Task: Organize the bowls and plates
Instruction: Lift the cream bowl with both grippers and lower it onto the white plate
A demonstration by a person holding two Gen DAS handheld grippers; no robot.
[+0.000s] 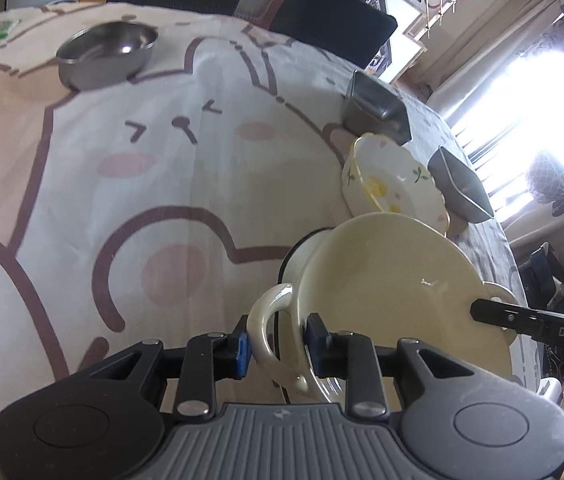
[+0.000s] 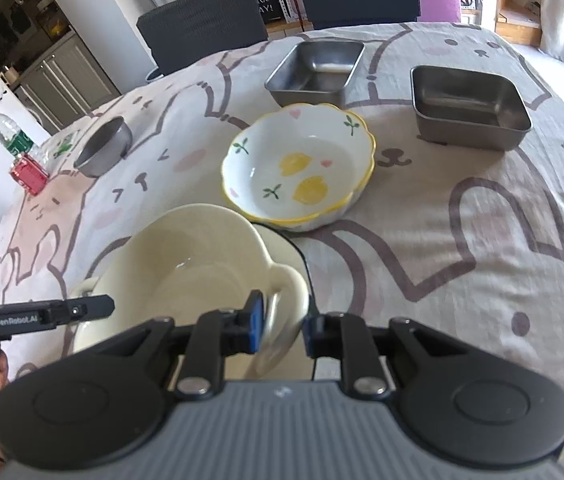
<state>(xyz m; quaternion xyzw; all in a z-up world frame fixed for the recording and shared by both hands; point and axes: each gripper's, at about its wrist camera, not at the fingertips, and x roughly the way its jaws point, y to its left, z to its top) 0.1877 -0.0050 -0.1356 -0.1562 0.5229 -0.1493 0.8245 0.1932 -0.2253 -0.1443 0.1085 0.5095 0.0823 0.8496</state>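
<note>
Cream bowl (image 2: 186,264) with two loop handles is tilted over a black-rimmed plate (image 2: 286,248) on the cloth-covered bench (image 2: 462,240). The left gripper (image 1: 278,344) fingers clamp one handle, and the right gripper (image 2: 282,322) fingers clamp the other. Just beyond sits a flowered bowl (image 2: 298,164), two steel trays (image 2: 316,70) farther back.

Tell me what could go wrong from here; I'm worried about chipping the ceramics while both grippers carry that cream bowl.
1. The cream bowl hangs tilted, each gripper pinching only a loop handle: left gripper, right gripper. Uneven pulling might twist a handle loose.
2. A black-rimmed dish sits right under it, so a quick descent could knock rims together.
3. The floral bowl stands close behind, and swinging forward might hit it.
</note>
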